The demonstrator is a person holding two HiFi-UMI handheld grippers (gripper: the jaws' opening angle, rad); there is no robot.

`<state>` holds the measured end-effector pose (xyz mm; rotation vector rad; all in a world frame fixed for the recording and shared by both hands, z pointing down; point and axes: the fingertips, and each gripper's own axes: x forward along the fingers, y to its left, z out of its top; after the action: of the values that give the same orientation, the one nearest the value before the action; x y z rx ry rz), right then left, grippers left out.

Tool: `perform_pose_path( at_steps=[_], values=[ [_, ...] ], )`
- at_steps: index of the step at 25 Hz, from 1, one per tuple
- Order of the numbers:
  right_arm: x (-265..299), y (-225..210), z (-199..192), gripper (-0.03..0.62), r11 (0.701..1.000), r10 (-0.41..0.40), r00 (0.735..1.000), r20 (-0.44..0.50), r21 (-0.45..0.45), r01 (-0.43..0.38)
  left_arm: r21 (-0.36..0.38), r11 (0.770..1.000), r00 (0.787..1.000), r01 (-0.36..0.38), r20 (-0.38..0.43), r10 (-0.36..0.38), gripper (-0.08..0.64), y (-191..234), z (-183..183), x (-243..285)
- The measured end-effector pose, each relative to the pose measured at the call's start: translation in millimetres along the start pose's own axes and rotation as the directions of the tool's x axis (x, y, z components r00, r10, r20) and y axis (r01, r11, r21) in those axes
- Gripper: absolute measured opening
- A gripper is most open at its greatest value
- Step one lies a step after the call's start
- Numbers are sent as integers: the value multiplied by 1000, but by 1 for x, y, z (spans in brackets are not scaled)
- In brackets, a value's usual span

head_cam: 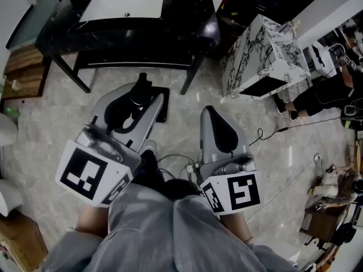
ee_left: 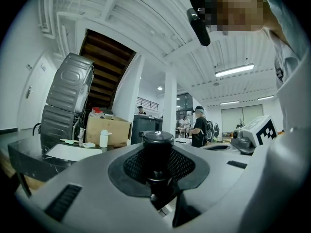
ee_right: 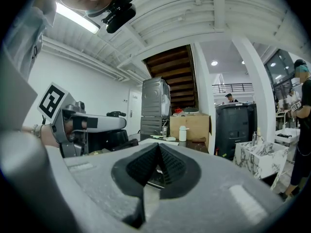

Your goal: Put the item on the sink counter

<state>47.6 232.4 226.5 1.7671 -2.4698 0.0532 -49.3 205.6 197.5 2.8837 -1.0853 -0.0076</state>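
Observation:
My left gripper [head_cam: 139,100] is shut on a black bottle-shaped item [head_cam: 141,88] with a round cap, held upright between the ribbed pads; in the left gripper view the item [ee_left: 157,150] fills the middle. Ahead stands the black sink counter [head_cam: 187,33] with its white basin [head_cam: 122,5], still a stretch of floor away; it also shows as the dark counter [ee_left: 29,158] at the left edge. My right gripper [head_cam: 212,117] hangs beside the left one, shut, its pads [ee_right: 167,168] meeting with nothing between them.
A marbled white box [head_cam: 260,54] stands right of the counter. A black mat [head_cam: 163,106] lies on the floor below my left gripper. On the counter are a cardboard box [ee_left: 109,130] and a white bottle [ee_left: 103,138]. A person's legs [head_cam: 317,95] and cables are at right.

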Motion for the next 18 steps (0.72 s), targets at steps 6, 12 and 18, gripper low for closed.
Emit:
perform_pose_path(
  at_steps=[6, 12, 18],
  values=[
    [48, -13, 5, -3, 1000, -20, 1000, 2, 8, 20, 6, 1000, 1000, 12, -5, -12, 92, 41, 4, 30],
    [87, -18, 10, -3, 999, -35, 999, 1, 6, 35, 4, 1000, 1000, 26, -5, -26, 93, 77, 4, 51],
    [121, -18, 7, -3, 999, -54, 999, -5, 7, 54, -3, 999, 999, 36, -8, -36, 92, 112, -2, 63]
  ],
)
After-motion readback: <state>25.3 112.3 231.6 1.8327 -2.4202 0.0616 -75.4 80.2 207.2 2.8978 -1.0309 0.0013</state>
